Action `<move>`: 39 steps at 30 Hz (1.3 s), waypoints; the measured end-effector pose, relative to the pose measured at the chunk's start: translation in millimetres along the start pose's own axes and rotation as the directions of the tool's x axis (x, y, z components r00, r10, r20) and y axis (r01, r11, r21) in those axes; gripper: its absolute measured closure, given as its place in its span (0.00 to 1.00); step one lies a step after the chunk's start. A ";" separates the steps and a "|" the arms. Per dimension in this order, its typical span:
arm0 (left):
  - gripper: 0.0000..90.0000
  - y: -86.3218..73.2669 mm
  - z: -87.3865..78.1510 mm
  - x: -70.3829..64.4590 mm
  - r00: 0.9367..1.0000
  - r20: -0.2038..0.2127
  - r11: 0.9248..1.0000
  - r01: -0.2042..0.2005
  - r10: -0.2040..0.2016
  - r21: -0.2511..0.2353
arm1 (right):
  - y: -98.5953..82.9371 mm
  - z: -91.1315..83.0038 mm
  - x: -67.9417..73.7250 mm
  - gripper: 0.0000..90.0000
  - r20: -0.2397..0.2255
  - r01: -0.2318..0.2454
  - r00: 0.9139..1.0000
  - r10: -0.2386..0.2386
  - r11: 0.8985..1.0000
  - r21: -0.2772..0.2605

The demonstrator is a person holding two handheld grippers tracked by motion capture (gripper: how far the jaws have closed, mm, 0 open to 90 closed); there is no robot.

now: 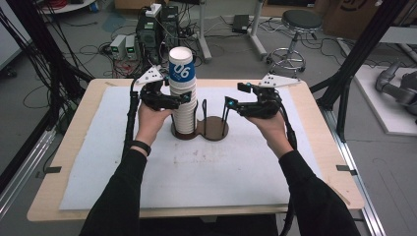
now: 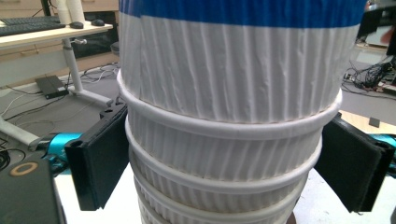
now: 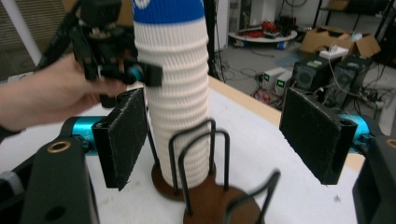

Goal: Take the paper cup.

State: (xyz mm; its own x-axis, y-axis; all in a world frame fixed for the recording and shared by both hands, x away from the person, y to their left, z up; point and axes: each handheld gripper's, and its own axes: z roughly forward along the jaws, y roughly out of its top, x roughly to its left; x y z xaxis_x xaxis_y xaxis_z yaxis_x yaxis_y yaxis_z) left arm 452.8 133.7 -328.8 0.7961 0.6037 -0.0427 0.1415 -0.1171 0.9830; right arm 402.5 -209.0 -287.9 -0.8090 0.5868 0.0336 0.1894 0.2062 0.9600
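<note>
cup stack: handling and position relative to the tools

**near: left tool.** in the left gripper view the left tool (image 2: 229,170) has its two black pads on either side of the cup stack (image 2: 224,158), just under a rolled rim. the pads look to be at the wall or a hair off it; contact is not certain. treat the left tool as released around the stack, not clenched. in the high view the left tool (image 1: 184,99) sits about halfway up the stack (image 1: 183,93).

**handling.** the cups are ribbed paper: light, thin-walled, easily crushed. judgement: the ribs give fair grip, but nested cups can stick together, so a lift may bring several. take hold just below a rim, where the rolled edge stiffens the wall and stops the pads sliding up. squeeze lightly; a hard squeeze will oval the cup and lock it to the one inside.

**middle: holder.** the stack stands upright in the left ring of a brown wire holder (image 1: 212,129) on the tabletop (image 1: 59,147). the right ring is empty.

**far: right tool.** the right tool (image 1: 234,101) is released, pads wide apart, holding nothing. it hovers above the empty ring, to the right of the stack and apart from it. in the right gripper view the stack (image 3: 175,102) lies ahead, nearer the left pad.
</note>
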 end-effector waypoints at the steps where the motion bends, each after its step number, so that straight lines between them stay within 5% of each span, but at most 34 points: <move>1: 0.13 0.0 -0.1 0.2 1.000 0.000 1.000 -0.001 0.001 0.000 | 4.0 3.3 0.9 0.27 -0.005 0.004 1.000 -0.004 1.000 -0.003; 19: 0.13 -0.5 0.1 -0.2 1.000 -0.002 1.000 -0.003 0.003 -0.002 | 62.5 59.5 20.3 0.27 -0.054 0.039 0.998 -0.041 0.998 -0.051; 39: 0.13 -1.0 0.0 -0.8 1.000 -0.005 1.000 0.001 -0.001 -0.007 | 102.3 105.4 31.4 0.25 -0.089 -0.027 0.996 0.024 0.999 -0.035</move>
State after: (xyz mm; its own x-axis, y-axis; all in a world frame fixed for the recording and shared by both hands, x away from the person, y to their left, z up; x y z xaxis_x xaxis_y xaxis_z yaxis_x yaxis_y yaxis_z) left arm 452.1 133.3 -329.8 0.7931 0.6076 -0.0432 0.1384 -0.1107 0.9842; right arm 455.1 -87.0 -218.0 -0.8504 0.5199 0.0808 0.1915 0.1628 0.9679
